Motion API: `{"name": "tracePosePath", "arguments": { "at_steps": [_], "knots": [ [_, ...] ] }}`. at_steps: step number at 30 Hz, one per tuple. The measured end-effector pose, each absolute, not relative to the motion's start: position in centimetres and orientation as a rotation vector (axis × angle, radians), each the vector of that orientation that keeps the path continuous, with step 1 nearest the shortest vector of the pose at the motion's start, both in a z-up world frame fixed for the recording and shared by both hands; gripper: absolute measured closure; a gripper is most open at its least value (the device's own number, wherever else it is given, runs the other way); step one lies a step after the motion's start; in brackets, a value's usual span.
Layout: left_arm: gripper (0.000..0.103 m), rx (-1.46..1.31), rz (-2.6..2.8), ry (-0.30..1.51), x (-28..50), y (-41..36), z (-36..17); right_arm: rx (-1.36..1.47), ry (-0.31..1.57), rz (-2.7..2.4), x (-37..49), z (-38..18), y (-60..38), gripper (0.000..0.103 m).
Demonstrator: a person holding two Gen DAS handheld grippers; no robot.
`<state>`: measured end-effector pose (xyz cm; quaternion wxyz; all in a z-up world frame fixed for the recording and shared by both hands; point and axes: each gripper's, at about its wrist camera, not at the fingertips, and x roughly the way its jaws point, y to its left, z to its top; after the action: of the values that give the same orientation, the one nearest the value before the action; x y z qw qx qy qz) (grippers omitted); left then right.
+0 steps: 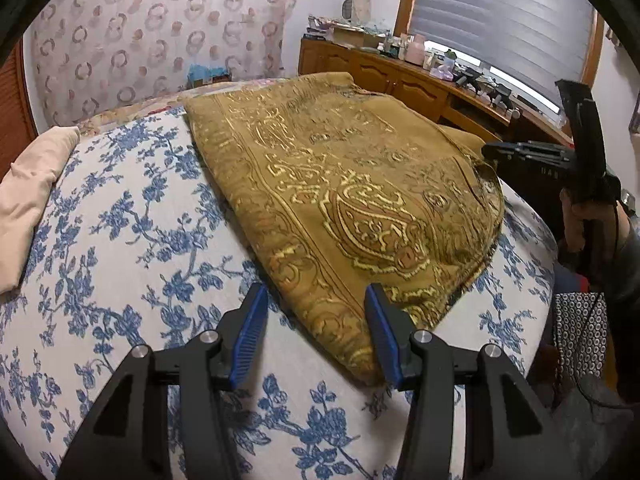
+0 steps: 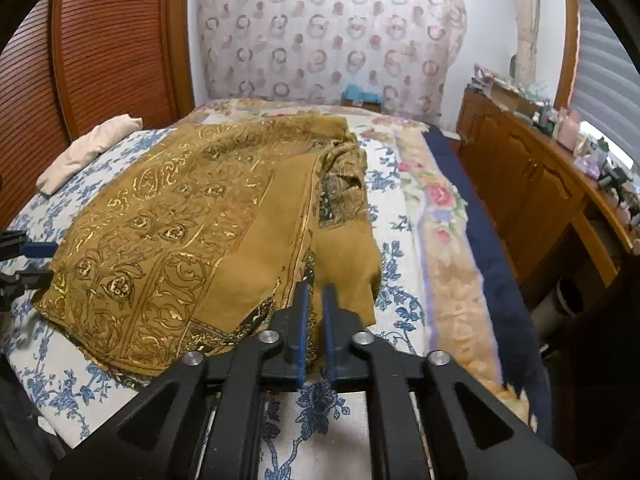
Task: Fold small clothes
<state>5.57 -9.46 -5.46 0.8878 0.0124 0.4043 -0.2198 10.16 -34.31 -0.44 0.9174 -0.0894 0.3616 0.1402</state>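
A mustard-gold garment with a gold printed pattern lies folded on the blue-floral bedspread. My left gripper is open, its blue fingers straddling the garment's near corner just above the bed. In the right wrist view the same garment fills the middle of the bed. My right gripper is nearly closed with a narrow gap, its tips at the garment's near right edge; whether it pinches cloth I cannot tell. The right gripper also shows in the left wrist view at the garment's far right edge.
A folded cream cloth lies at the bed's left side, also in the right wrist view. A wooden cabinet with clutter runs along the right under a window. A floral quilt with a navy border covers the bed's right edge.
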Motion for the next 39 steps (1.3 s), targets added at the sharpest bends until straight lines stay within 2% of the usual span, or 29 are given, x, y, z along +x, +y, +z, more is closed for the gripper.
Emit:
{"name": "tracePosePath", "arguments": {
  "at_steps": [3,7,11,16,18,29,39],
  "knots": [
    [0.054,0.028,-0.471,0.847,5.1,-9.6,-5.6,-0.179,0.733,0.298,9.6,-0.1,-34.0,0.088],
    [0.056,0.028,-0.494,0.853,4.6,-9.7,-5.6,-0.172,0.734,0.33,9.1,-0.2,-33.1,0.067],
    [0.069,0.016,-0.526,0.858,3.9,-9.8,-5.5,-0.182,0.744,0.357,8.6,-0.6,-31.9,0.059],
    [0.099,-0.008,-0.554,0.873,3.8,-9.7,-5.5,-0.194,0.757,0.424,7.9,-1.3,-30.2,0.048],
    [0.101,-0.031,-0.572,0.854,3.7,-9.4,-4.8,-0.199,0.764,0.457,7.5,-1.6,-29.5,0.044],
    [0.102,-0.052,-0.591,0.669,5.2,-9.9,1.9,-0.236,0.764,0.595,5.4,-1.8,-26.2,0.032],
    [0.102,-0.043,-0.555,0.631,7.0,-10.0,3.0,-0.321,0.786,0.578,5.7,-2.9,-25.6,0.03]
  ]
}}
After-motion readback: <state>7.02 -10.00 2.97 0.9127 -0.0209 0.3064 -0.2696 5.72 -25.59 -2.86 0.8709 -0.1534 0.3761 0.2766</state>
